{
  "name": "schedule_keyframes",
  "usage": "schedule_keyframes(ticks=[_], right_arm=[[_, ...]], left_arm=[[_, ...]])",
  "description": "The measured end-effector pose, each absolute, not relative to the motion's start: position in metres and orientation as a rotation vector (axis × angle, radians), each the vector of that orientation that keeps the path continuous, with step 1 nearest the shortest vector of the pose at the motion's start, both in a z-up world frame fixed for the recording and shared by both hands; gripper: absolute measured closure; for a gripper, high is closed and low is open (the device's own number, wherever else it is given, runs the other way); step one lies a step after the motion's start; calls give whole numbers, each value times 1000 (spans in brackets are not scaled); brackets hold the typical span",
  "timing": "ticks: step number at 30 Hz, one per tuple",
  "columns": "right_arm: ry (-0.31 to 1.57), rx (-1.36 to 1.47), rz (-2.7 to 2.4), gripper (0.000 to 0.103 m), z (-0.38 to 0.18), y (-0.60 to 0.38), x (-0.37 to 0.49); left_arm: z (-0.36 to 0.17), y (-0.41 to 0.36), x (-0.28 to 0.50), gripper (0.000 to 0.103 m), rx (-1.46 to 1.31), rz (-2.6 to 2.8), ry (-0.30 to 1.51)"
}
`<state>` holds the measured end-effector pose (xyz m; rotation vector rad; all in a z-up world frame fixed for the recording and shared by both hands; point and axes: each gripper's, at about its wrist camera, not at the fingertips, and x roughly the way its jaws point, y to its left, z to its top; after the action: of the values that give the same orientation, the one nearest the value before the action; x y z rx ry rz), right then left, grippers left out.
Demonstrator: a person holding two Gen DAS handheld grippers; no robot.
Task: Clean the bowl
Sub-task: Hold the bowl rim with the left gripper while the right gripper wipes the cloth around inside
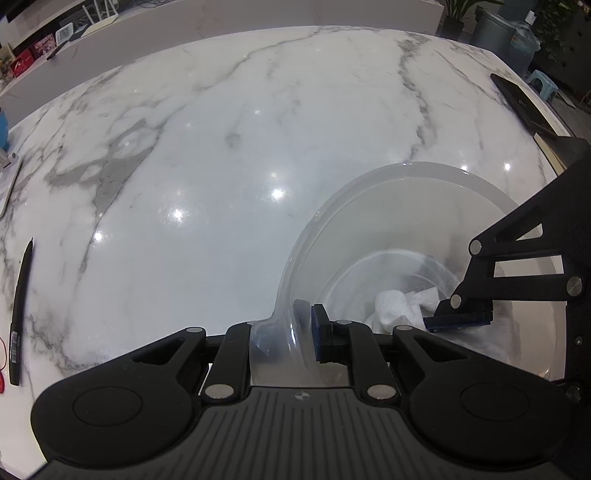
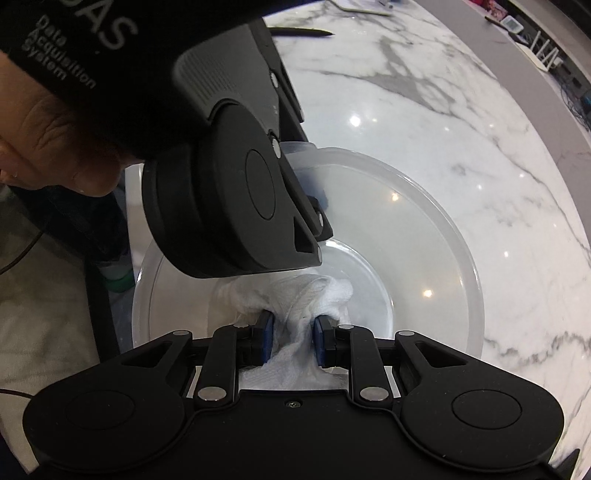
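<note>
A translucent plastic bowl stands on the white marble table. My left gripper is shut on the bowl's rim at its tab, one pad outside the wall and one inside; it also shows in the right wrist view. My right gripper is shut on a crumpled white cloth and presses it on the bowl's floor. In the left wrist view the cloth lies in the bowl bottom with the right gripper on it.
A black pen lies at the table's left edge near a white device. A dark flat object lies at the far right edge. Another pen lies beyond the bowl. The table edge is just left of the bowl.
</note>
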<state>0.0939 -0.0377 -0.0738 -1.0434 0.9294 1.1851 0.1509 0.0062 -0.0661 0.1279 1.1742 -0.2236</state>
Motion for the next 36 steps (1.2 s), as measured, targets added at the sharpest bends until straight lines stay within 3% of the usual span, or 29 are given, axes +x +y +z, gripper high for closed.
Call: schedule_keyframes(ticks=[15,36], right_arm=[[893,-1020,1084,83,-77,-58,91],[825,-979,1074,84,-78,-44,107]], left_arm=[[-74,-9,117,88,585,-561,906],[-74,1,132,91,519,-620,968]])
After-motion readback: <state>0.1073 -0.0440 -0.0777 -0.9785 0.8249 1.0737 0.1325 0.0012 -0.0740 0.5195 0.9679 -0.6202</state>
